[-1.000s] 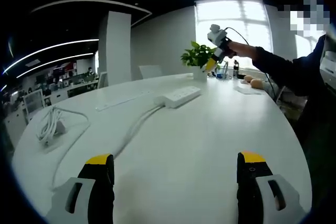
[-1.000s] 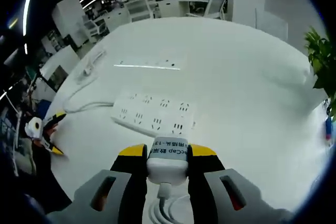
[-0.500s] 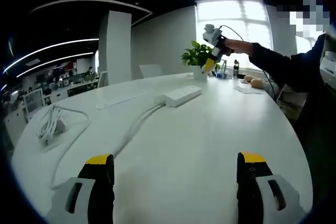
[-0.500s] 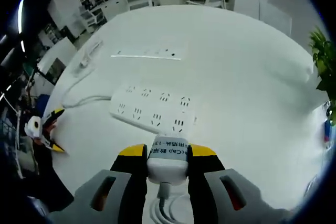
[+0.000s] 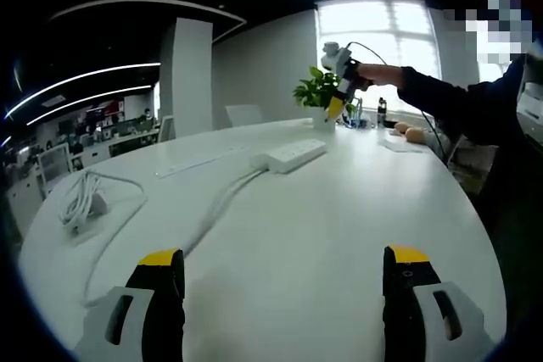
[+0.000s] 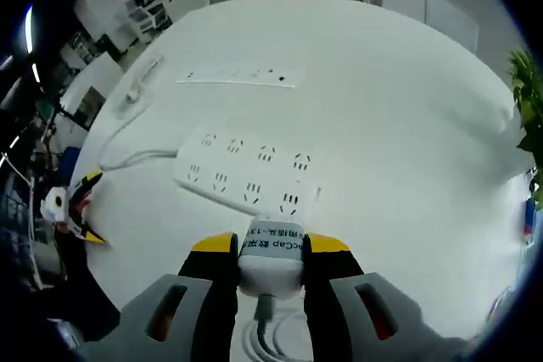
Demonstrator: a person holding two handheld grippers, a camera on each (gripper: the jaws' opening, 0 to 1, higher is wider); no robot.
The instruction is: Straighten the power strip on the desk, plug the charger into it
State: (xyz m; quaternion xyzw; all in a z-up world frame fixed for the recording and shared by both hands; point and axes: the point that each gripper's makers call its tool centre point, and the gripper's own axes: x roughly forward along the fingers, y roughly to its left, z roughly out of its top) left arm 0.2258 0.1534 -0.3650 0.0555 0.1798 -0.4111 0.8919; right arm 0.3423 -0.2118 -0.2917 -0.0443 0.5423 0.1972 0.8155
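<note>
The white power strip lies flat on the round white desk, its sockets facing up and its cord running off to the left. My right gripper hangs above the strip's near edge, shut on a white charger whose cable trails down between the jaws. In the left gripper view the same strip lies far across the desk, and the right gripper is held high above it in a person's hand. My left gripper stands open low over the desk's near part, nothing between its fingers.
A coiled white cable with a plug rests at the desk's left side. A long flat white strip lies beyond the power strip. A potted green plant and small items stand near the window. Office desks and chairs fill the background.
My right gripper with the charger has drifted a little leftward in the left gripper view, hovering over the strip. The left gripper has stayed still.
</note>
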